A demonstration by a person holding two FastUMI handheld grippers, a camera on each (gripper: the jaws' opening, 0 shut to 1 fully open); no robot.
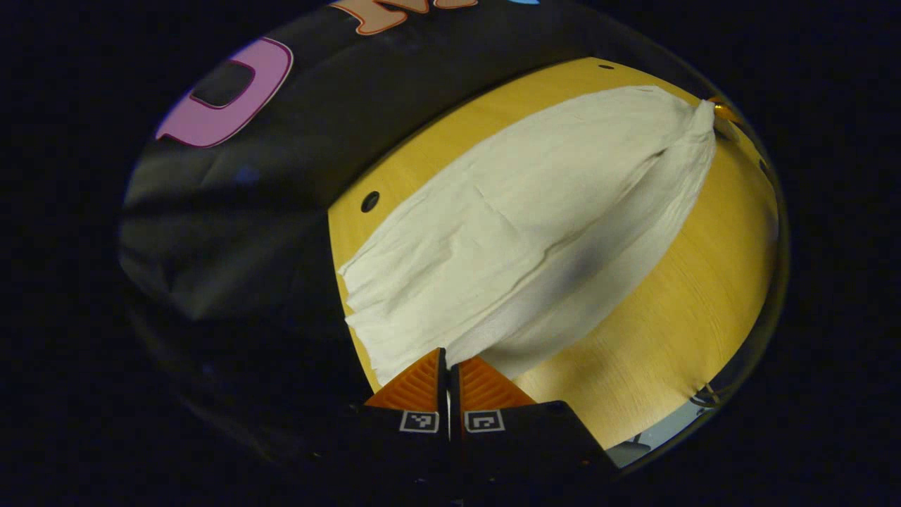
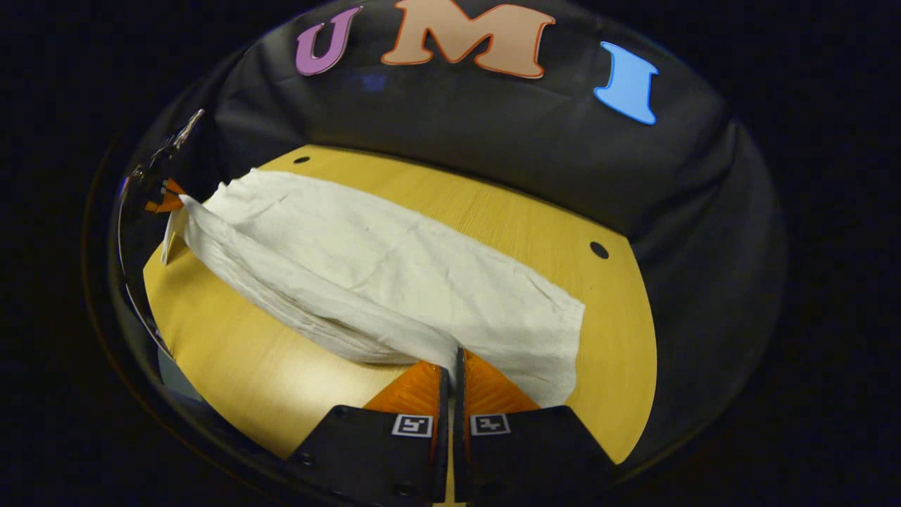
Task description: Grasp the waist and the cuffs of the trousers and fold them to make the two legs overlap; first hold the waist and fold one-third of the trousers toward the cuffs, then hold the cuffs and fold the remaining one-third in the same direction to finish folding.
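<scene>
I've got both tongs, left and right, pinched narrow on opposite ends of the trousers, lifted edge sagging over the desk toward 9 o'clock; thin bite, so uneven pull could slip a layer and misalign the legs.

Recording booth: black cloth wall, wooden table

Yellow wooden table with dark round holes
</scene>
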